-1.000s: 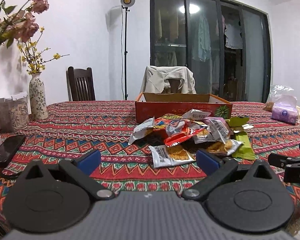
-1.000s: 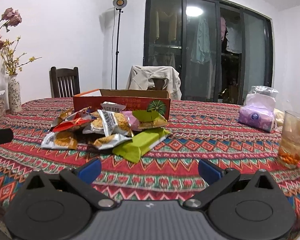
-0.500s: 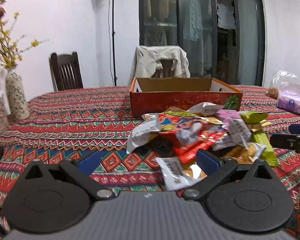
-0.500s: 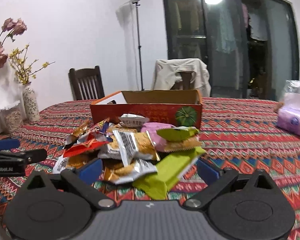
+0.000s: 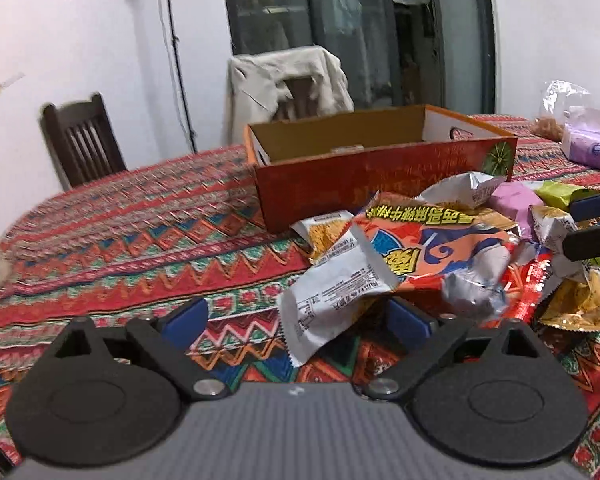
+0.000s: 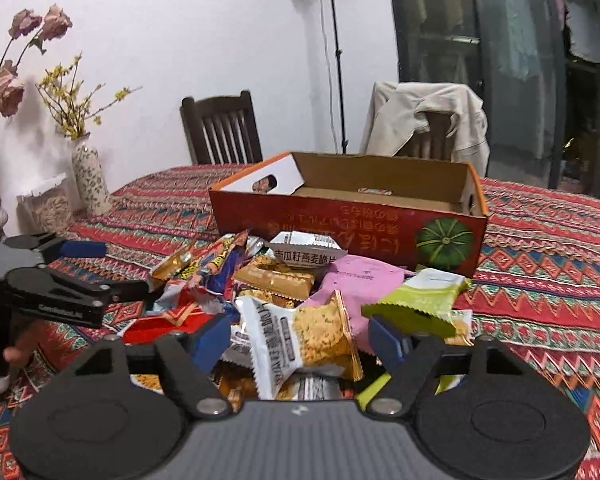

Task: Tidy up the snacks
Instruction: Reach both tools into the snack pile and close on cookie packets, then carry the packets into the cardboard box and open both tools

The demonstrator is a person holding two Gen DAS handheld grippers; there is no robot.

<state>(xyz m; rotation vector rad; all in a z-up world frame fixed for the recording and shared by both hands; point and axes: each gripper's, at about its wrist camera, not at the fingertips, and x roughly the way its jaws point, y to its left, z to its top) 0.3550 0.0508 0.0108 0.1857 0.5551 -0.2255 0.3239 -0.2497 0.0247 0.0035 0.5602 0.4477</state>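
A heap of snack packets lies on the patterned tablecloth in front of an open red cardboard box. My left gripper is at the heap's left edge. Its jaws are wide and closing, with a white packet between them, untouched by the pads. From the heap's other side, my right gripper has its jaws closing around a white and orange packet, with thin gaps still at the pads. The box looks empty inside. Each gripper shows in the other's view: the right gripper and the left gripper.
Two vases with flowers and a clear tub stand at the table's left side. A purple tissue pack sits at the right. A wooden chair and a chair draped with a jacket stand behind the table.
Both grippers have moved in close to the snack heap, which now fills the lower views. The right jaws have narrowed around a packet; the left jaws have closed only slightly.
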